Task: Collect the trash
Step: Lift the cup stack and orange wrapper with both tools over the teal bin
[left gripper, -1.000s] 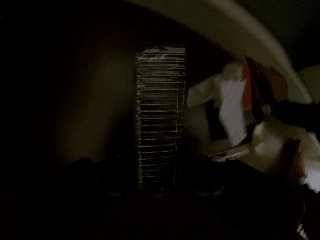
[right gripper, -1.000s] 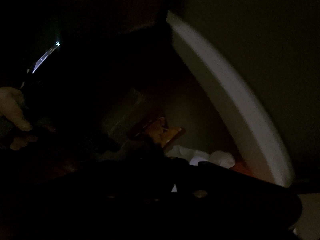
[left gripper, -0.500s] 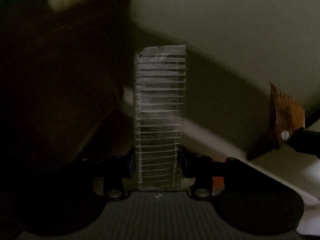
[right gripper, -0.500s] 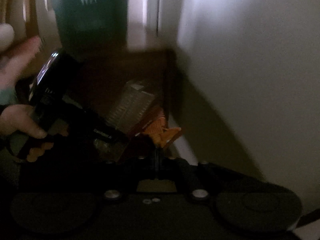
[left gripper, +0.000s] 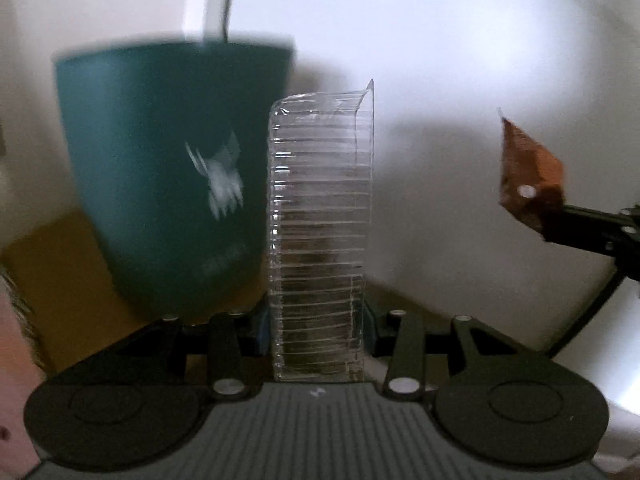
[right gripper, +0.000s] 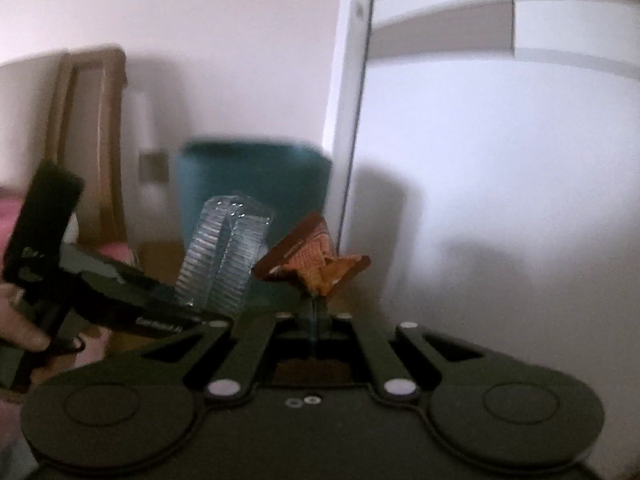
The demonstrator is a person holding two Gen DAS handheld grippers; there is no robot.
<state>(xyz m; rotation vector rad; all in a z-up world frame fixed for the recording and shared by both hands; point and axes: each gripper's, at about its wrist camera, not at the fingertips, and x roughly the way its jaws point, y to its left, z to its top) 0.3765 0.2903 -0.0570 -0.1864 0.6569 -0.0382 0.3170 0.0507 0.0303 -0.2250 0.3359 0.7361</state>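
Where darkness was, teal bin (left gripper: 172,184) shows | left hand-held gripper (left gripper: 318,320) clamps ribbed tray (left gripper: 320,220) | right (right gripper: 314,304) pinches wrapper (right gripper: 316,260)

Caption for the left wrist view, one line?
Left gripper clamps a ribbed clear plastic tray before a teal bin; right gripper holds a brown wrapper.

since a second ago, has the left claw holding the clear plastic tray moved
Yes. The left claw with the clear plastic tray rose out of a dark space beside a curved white edge; the teal bin now stands behind it.
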